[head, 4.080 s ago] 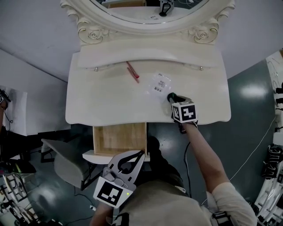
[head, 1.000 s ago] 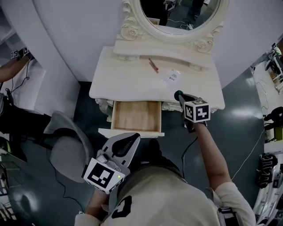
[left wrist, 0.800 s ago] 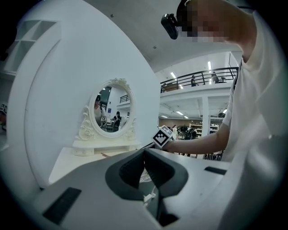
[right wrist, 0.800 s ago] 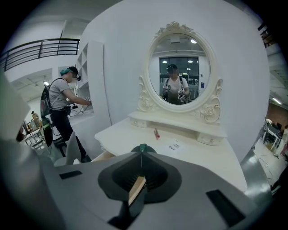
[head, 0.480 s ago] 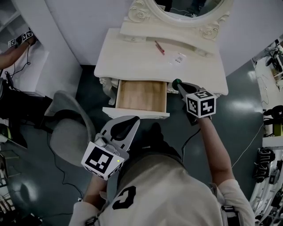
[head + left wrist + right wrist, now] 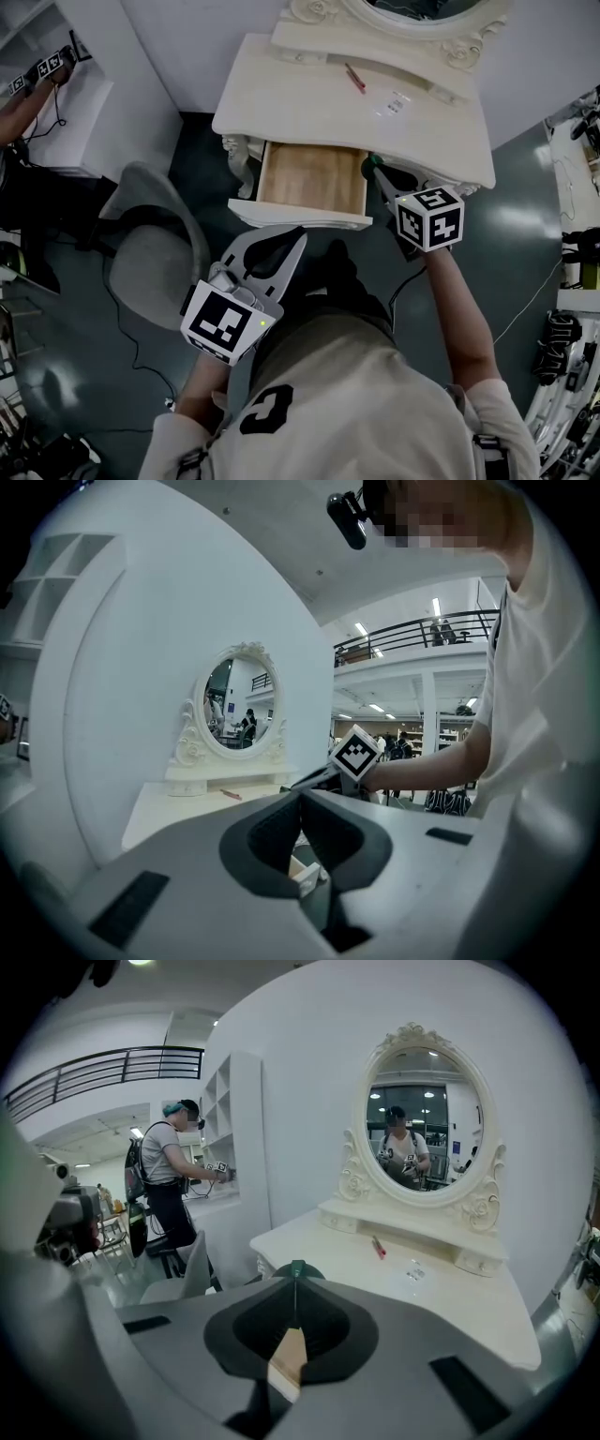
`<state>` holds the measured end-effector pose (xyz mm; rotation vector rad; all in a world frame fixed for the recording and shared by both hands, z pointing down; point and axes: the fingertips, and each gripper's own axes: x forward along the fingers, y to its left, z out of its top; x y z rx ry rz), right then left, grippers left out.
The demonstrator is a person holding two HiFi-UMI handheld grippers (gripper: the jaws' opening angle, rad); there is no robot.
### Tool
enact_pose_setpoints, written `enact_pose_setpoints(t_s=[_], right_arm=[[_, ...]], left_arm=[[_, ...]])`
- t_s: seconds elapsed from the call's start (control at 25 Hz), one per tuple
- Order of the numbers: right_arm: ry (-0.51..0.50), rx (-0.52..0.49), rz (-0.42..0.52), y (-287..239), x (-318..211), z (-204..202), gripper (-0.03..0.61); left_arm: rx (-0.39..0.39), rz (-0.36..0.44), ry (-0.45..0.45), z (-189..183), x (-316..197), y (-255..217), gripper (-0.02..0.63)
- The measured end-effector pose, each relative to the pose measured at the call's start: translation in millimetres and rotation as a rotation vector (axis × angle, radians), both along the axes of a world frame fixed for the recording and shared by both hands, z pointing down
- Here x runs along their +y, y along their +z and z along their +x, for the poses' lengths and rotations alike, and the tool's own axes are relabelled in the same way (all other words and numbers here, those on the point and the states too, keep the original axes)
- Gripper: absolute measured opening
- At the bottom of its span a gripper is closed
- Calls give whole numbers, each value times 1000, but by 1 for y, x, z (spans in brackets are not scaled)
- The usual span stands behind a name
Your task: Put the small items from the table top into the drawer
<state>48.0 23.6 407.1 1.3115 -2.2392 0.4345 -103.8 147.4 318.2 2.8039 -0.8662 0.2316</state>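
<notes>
Drawer (image 6: 314, 178) stands pulled out below the front edge of the cream counter (image 6: 281, 103), its wooden floor bare as far as the head view shows. Two small items lie on the counter, both toward the back near the mirror (image 6: 422, 1133): a red pen (image 6: 354, 77) and, to its right and nearer the front, a small clear packet (image 6: 396, 103) with dark print (too small to read). Neither is in the drawer, so no item is judged stowed yet. Right gripper (image 6: 372, 165) sits just beside the drawer's right wall at the counter's front edge, whether touching cannot be told; its green-tipped fingers are pressed together with nothing between them, well apart from both items. Left gripper (image 6: 298, 234) hangs low in front of the drawer, close to the person's body, fingers likewise together and empty. Handling, as a judgement: the pen looks light and stiff and may roll, so it is best taken across the middle of its barrel, fingers square to its length, to stop it pivoting. The packet looks thin, limp and slippery, lying flat; a pinch from straight above may skid off, so one edge or corner is the better hold, or it could be slid to the counter's front edge first. Neither item appears fragile. Either gripper has to open before a pickup.
</notes>
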Motion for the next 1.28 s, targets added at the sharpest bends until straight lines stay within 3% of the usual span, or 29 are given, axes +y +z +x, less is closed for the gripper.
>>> enact_pose_setpoints(t_s=[0.52,0.68,1.04,1.28], right_arm=[[-54,1,-32,8,2,-8,29],[-75,-23,-40,12,-2,-3,29],[-136,-75,-74,15,-16,14,29],[-205,-98,-100,20,-24,19,31]], left_arm=[[-26,-22,11,10,-10,4,58],[-96,-59,12,20,-18,8,58],[-71,-34,14,68,-43,0,58],[-121,-48,-10,88,-64,0,58]])
